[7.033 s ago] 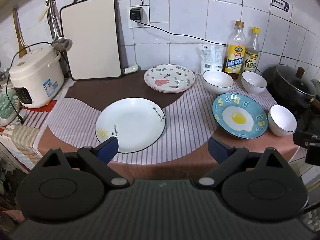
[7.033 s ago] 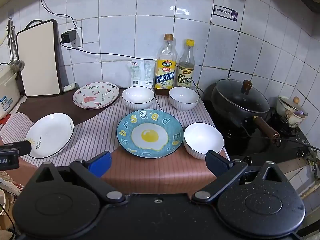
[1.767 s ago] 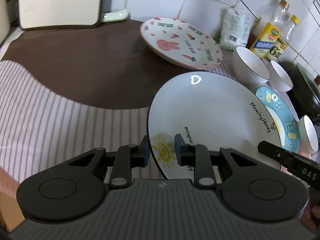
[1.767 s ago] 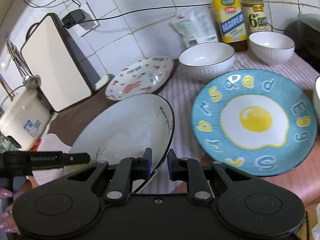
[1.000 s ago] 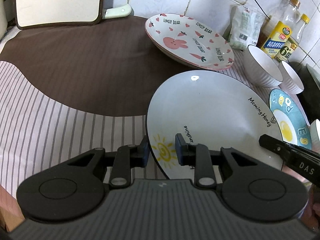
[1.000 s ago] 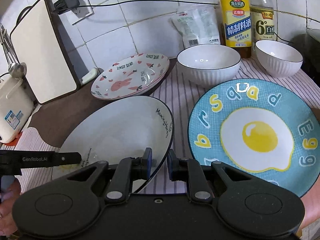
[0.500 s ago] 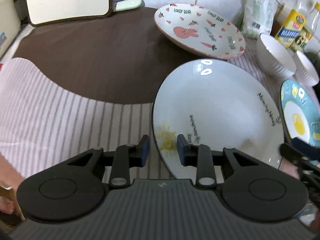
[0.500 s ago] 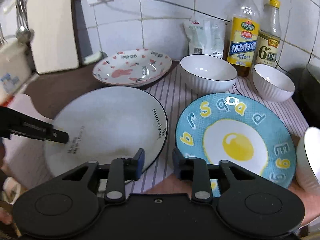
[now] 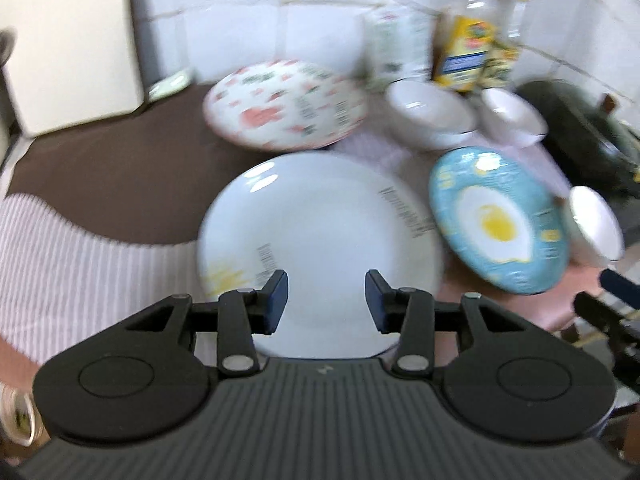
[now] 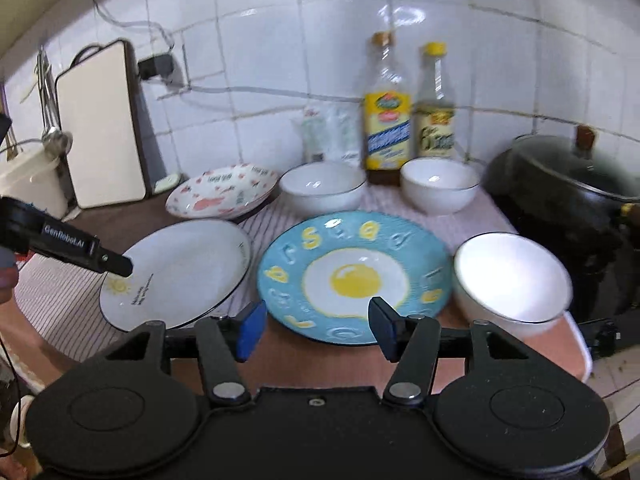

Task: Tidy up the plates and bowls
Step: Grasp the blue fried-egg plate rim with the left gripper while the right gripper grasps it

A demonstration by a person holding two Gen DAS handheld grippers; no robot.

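Your left gripper [image 9: 326, 300] is opening its jaws, and they hold nothing; the white plate [image 9: 320, 232] lies flat on the striped cloth [image 9: 80, 264] below them, free of the pads. Your right gripper [image 10: 316, 330] is also opening, with empty jaws, above the near rim of the blue egg plate [image 10: 352, 276]. The white plate sits just beside the blue egg plate, on its left. The rabbit plate [image 10: 224, 192] is behind them, and three white bowls [image 10: 510, 280] stand around the blue plate.
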